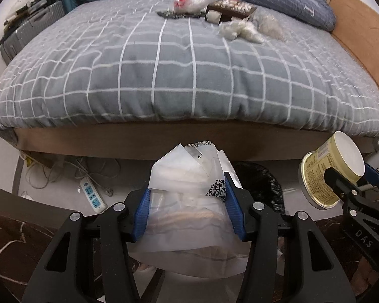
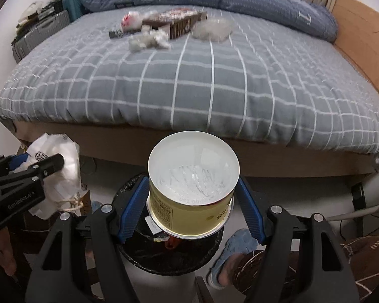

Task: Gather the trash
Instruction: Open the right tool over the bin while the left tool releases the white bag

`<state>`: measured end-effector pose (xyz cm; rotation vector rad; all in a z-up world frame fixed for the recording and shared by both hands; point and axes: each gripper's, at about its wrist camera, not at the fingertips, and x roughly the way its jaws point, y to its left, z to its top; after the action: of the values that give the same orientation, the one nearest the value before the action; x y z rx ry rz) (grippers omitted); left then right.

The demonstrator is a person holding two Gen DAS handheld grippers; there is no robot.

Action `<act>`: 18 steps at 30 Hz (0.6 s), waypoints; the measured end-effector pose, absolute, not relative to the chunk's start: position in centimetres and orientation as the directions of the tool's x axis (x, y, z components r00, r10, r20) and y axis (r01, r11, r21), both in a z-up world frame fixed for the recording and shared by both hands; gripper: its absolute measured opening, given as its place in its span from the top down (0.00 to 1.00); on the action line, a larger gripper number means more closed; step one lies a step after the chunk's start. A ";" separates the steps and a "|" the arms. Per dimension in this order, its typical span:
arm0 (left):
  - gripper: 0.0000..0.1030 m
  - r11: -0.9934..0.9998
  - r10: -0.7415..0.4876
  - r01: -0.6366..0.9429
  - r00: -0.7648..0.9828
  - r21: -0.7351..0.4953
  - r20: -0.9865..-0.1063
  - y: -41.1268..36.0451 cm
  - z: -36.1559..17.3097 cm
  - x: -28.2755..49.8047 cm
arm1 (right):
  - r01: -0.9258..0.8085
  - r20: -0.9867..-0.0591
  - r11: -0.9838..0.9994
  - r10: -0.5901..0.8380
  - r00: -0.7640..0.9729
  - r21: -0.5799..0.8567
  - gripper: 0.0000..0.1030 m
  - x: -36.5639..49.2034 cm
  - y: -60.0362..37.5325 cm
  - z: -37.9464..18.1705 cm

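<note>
L gripper (image 1: pixel 187 202): clenched on bag (image 1: pixel 187 197), pads on both sides; bag's top sticks out at 12, bottom sags at 6.
R gripper (image 2: pixel 193 202): grasping tub (image 2: pixel 192 189) by its sides, open mouth tipped fwd toward bed.
Why held so: looks like both loads carried low to the bin (image 2: pixel 169 257); side grip should let tub fall free on release.
Tub vs bin: bin directly under tub, at 6 in R view; rim partly hidden.
Bag vs bin: bin at 3 of bag in L view, just beside.
More trash: pile (image 1: pixel 222 15) at 12 on bed (image 1: pixel 176 75), well apart.
Edges: bed frame near at 12; slipper (image 2: pixel 230 252) at 5, just beside bin.
Room: tight betw. grippers; R drop seems clear, L needs shift toward 3.
</note>
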<state>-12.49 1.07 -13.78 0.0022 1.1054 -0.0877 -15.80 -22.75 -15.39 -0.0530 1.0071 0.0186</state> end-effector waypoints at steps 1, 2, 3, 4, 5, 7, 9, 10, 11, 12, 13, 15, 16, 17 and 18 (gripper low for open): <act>0.50 0.997 -0.068 0.071 0.441 -0.041 -0.895 1.1 -14.2 -12.3 | -0.040 -0.851 0.999 -0.005 0.526 -0.030 0.35 -15.6 -22.8 -15.8; 0.50 0.997 -0.066 0.070 0.439 -0.039 -0.896 1.1 -14.5 -12.2 | -0.040 -0.856 0.999 0.002 0.517 -0.022 0.35 -15.3 -22.8 -16.2; 0.50 0.997 -0.064 0.069 0.437 -0.037 -0.897 1.1 -14.8 -12.0 | -0.038 -0.859 0.999 0.004 0.513 -0.019 0.35 -15.0 -22.9 -16.5; 0.50 0.997 -0.062 0.067 0.435 -0.036 -0.899 1.1 -15.1 -11.8 | -0.038 -0.861 0.999 0.003 0.509 -0.019 0.35 -14.8 -22.8 -16.8; 0.50 0.997 -0.060 0.067 0.433 -0.034 -0.900 1.1 -15.4 -11.7 | -0.038 -0.863 0.999 0.003 0.505 -0.019 0.35 -14.5 -22.8 -17.1; 0.50 0.997 -0.052 0.068 0.423 -0.025 -0.905 1.0 -16.2 -11.1 | -0.036 -0.867 0.999 0.003 0.498 -0.017 0.35 -14.2 -22.8 -17.6; 0.50 0.997 -0.047 0.074 0.418 -0.018 -0.907 0.9 -17.0 -10.5 | -0.030 -0.874 1.000 0.006 0.487 -0.010 0.35 -13.8 -22.9 -18.2; 0.50 0.997 -0.036 0.070 0.416 -0.007 -0.909 0.9 -17.5 -10.2 | -0.027 -0.876 1.000 0.006 0.482 -0.008 0.35 -13.7 -22.9 -18.5; 0.50 0.998 -0.032 0.068 0.413 -0.004 -0.910 1.0 -17.8 -9.9 | -0.023 -0.880 1.000 0.005 0.475 -0.007 0.35 -13.4 -22.9 -18.9; 0.50 0.998 -0.031 0.066 0.409 -0.005 -0.912 1.1 -18.1 -9.8 | -0.023 -0.881 1.000 0.007 0.472 -0.004 0.35 -13.3 -22.9 -19.1; 0.50 0.998 -0.026 0.062 0.403 -0.001 -0.915 1.2 -18.5 -9.6 | -0.024 -0.883 1.000 0.010 0.469 -0.001 0.35 -13.2 -22.8 -19.3; 0.50 0.998 -0.023 0.056 0.393 -0.001 -0.919 1.4 -19.0 -9.5 | -0.026 -0.886 1.000 0.015 0.463 0.004 0.35 -12.9 -22.6 -19.6; 0.50 0.999 -0.022 0.053 0.390 -0.002 -0.920 1.6 -19.2 -9.4 | -0.027 -0.887 1.000 0.019 0.462 0.007 0.35 -12.9 -22.6 -19.7; 0.50 0.999 -0.019 0.051 0.388 0.001 -0.922 1.7 -19.3 -9.4 | -0.029 -0.888 1.000 0.022 0.458 0.010 0.35 -12.7 -22.4 -19.9; 0.50 0.999 -0.018 0.048 0.386 0.001 -0.922 1.9 -19.4 -9.4 | -0.031 -0.890 0.999 0.023 0.455 0.010 0.35 -12.6 -22.3 -20.1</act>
<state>-9.38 1.87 -19.42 0.0288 1.1736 -0.0422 -12.59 -22.31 -20.10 -0.0085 1.0981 0.0336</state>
